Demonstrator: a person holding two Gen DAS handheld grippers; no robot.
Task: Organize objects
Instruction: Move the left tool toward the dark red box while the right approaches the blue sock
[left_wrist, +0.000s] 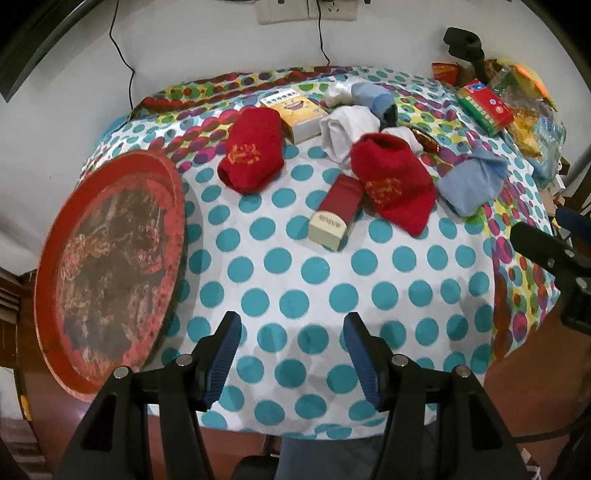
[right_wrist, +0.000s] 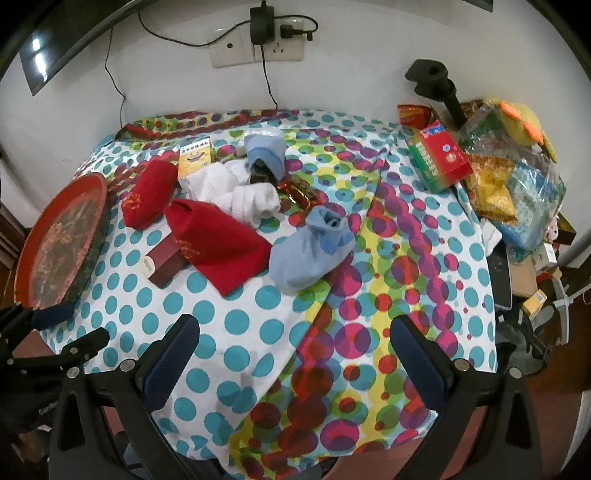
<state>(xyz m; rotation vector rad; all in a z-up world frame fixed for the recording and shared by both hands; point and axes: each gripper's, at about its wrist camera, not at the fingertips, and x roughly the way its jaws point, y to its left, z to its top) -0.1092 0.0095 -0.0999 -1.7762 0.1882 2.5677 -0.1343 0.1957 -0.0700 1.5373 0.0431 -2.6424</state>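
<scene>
On the polka-dot tablecloth (left_wrist: 295, 280) lie two red socks (left_wrist: 253, 151) (left_wrist: 395, 184), white socks (left_wrist: 347, 133), light blue socks (left_wrist: 469, 181) (left_wrist: 373, 98), a dark red box (left_wrist: 338, 210) and a yellow box (left_wrist: 299, 114). A round red tray (left_wrist: 110, 266) sits at the table's left edge. My left gripper (left_wrist: 291, 354) is open and empty over the near edge. My right gripper (right_wrist: 295, 362) is open and empty too, in front of a blue sock (right_wrist: 310, 254) and a red sock (right_wrist: 218, 240). The tray also shows in the right wrist view (right_wrist: 59, 240).
A red-green box (right_wrist: 439, 158) and a pile of snack bags (right_wrist: 509, 184) crowd the right side. A black stand (right_wrist: 439, 88) rises at the back right. A foil candy (right_wrist: 301, 194) lies by the white socks (right_wrist: 251, 199). Wall socket and cables (right_wrist: 258, 48) lie behind.
</scene>
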